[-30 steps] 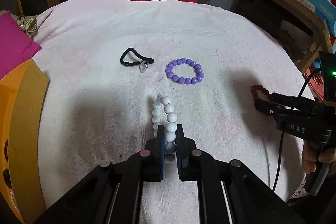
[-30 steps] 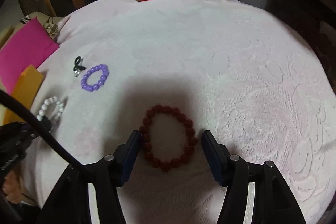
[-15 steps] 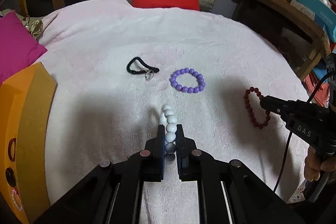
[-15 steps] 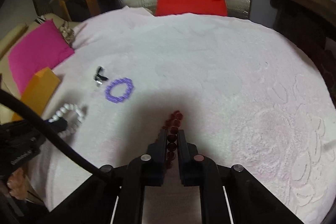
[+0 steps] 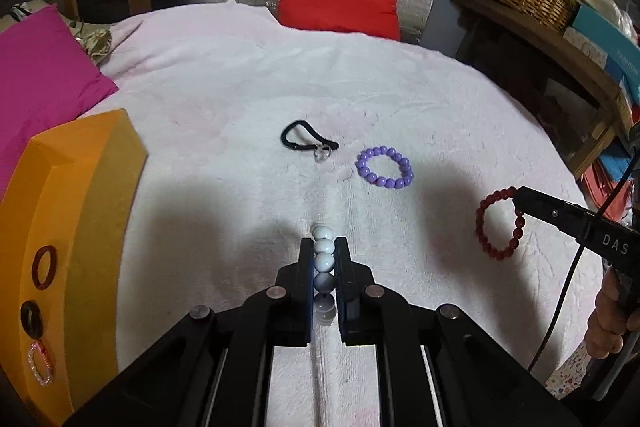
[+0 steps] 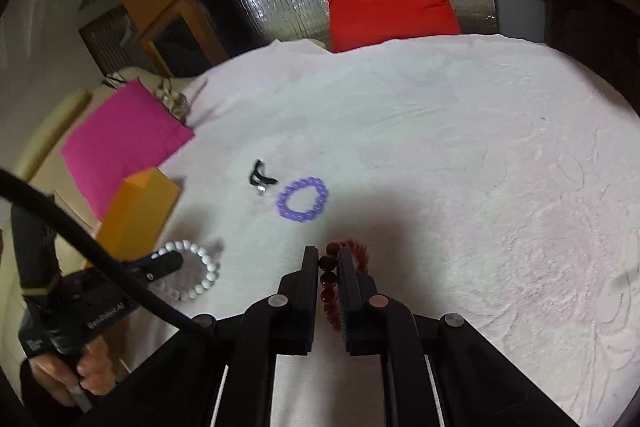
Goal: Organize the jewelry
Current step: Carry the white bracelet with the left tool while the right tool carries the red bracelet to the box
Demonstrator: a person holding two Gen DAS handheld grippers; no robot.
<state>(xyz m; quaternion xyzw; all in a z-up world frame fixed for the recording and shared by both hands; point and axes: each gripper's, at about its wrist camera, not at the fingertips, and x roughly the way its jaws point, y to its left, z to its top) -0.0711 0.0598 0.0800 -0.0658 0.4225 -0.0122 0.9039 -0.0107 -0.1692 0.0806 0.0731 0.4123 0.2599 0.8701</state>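
Left wrist view: the left gripper (image 5: 324, 247) pinches the white bead bracelet (image 5: 323, 255) edge-on between its pads, lifted clear of the pale blanket (image 5: 240, 107) it touched a second ago. Ahead lie the purple bracelet (image 5: 385, 167) and a black hair tie (image 5: 306, 141), still waiting. To its left stands the orange box (image 5: 80, 227), holding 3 rings or small bands: 1 dark red, 1 black, 1 pink. Off to the right, the right gripper (image 5: 518, 201) carries the dark red bracelet (image 5: 498, 225) hanging off the blanket.

Right wrist view: the right gripper's jaws, spread around the red bracelet (image 6: 329, 277) a second ago, have just closed on it and are now pressed onto its beads. So both hands are loaded; I'd judge the carry to the box comes next. Left of it, the other gripper (image 6: 170, 263) holds the white loop (image 6: 200, 267) near the box (image 6: 136, 211).
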